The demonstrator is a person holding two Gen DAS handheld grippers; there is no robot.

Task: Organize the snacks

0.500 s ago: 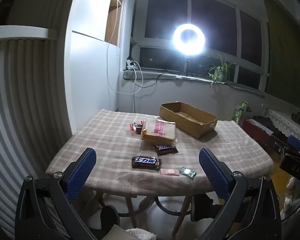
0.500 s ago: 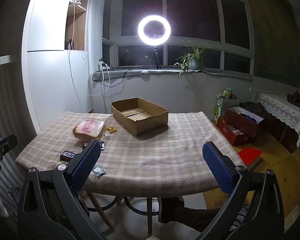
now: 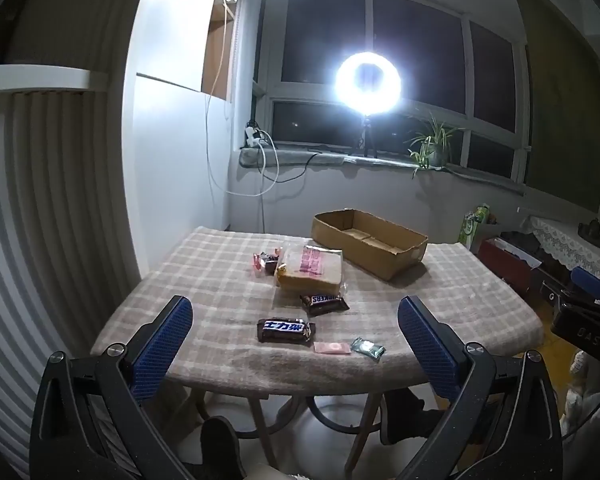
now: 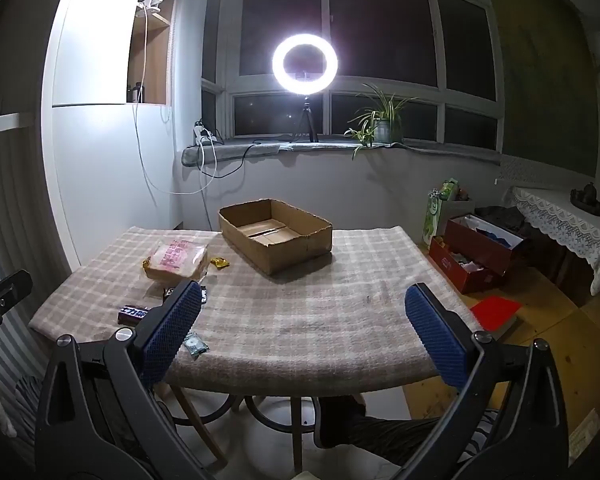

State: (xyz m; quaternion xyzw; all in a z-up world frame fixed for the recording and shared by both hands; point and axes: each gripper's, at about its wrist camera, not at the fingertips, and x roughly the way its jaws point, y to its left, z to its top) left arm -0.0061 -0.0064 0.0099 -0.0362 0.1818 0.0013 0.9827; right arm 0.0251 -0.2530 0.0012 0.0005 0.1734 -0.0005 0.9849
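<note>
A bagged bread loaf (image 3: 310,270) (image 4: 177,260) lies mid-table on the checked cloth. In front of it lie a Snickers bar (image 3: 324,303), a second dark chocolate bar (image 3: 286,330) (image 4: 133,313), a pink sweet (image 3: 331,347) and a green sweet (image 3: 367,347) (image 4: 196,345). Small red-wrapped sweets (image 3: 265,261) sit left of the loaf, a yellow one (image 4: 220,263) to its right. An empty cardboard box (image 3: 370,242) (image 4: 275,235) stands behind. My left gripper (image 3: 294,334) and right gripper (image 4: 303,322) hover open before the table's near edge, holding nothing.
The table (image 4: 340,312) has a round front edge with legs below. A ring light (image 4: 305,62) and a plant (image 4: 380,122) stand on the windowsill. Red boxes (image 4: 476,254) and a lace-covered bench (image 4: 560,220) sit on the floor at right. A person's feet (image 3: 404,414) rest under the table.
</note>
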